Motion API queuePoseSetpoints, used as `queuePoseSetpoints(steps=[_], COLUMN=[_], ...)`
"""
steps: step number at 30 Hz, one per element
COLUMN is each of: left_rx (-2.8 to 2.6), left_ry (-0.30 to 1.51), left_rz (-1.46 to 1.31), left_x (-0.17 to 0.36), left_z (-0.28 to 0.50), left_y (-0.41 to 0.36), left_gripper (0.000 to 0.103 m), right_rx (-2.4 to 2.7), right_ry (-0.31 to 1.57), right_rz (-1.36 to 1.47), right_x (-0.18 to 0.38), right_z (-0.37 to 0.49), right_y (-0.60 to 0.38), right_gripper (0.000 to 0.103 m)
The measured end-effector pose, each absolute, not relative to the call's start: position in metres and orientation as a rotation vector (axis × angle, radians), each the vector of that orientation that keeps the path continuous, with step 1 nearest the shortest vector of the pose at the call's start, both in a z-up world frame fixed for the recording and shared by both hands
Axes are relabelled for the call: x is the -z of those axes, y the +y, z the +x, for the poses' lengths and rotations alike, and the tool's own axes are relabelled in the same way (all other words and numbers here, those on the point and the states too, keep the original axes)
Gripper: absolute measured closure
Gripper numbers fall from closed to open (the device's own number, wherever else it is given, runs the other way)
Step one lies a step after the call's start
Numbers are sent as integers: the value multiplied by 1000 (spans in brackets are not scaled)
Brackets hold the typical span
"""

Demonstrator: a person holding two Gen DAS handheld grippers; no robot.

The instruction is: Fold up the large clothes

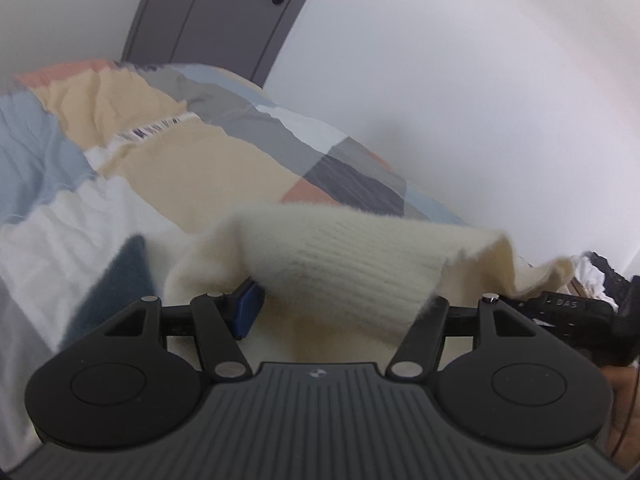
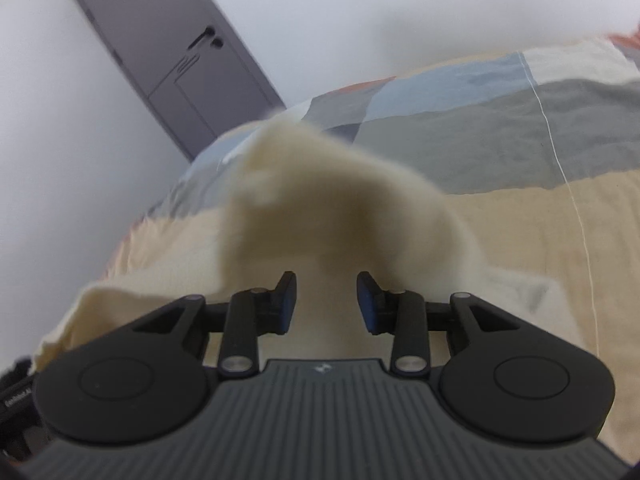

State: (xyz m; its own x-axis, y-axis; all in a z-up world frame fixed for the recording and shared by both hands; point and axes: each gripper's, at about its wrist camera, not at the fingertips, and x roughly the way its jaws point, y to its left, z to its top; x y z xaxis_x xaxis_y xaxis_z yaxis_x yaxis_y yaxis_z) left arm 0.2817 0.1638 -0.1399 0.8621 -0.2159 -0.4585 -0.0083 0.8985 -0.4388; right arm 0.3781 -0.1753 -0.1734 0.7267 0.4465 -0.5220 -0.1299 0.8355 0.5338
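A cream knitted sweater [image 1: 344,256] lies bunched on the patchwork bedspread [image 1: 120,184]. In the left wrist view its ribbed edge drapes over my left gripper [image 1: 340,300]; the jaws stand wide apart, the left blue pad [image 1: 250,304] shows and the right pad is hidden under the knit. In the right wrist view the sweater [image 2: 320,200] rises in a blurred fold just ahead of my right gripper [image 2: 326,304], whose blue pads [image 2: 366,300] stand apart with cloth lying between them, not pinched.
A grey door [image 1: 216,12] stands in the white wall beyond the bed; it also shows in the right wrist view [image 2: 168,52]. The right gripper's black body [image 1: 580,320] sits at the right edge of the left view. A thin white thread [image 2: 560,160] crosses the bedspread [image 2: 520,128].
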Motion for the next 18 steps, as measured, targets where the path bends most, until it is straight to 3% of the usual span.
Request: queuePoseSetpoints(steps=[13,18], left_rx=[242,245], left_ry=[443,540], left_rz=[-461,-345], left_x=[129,126], left_z=[269,266], left_y=[160,141], left_gripper=[35,35], right_rx=[-411,-379], right_ry=[636,678], right_rz=[488,509], right_x=[177,181], right_z=[374,375], right_y=[-177,-186], right_gripper=[66,68])
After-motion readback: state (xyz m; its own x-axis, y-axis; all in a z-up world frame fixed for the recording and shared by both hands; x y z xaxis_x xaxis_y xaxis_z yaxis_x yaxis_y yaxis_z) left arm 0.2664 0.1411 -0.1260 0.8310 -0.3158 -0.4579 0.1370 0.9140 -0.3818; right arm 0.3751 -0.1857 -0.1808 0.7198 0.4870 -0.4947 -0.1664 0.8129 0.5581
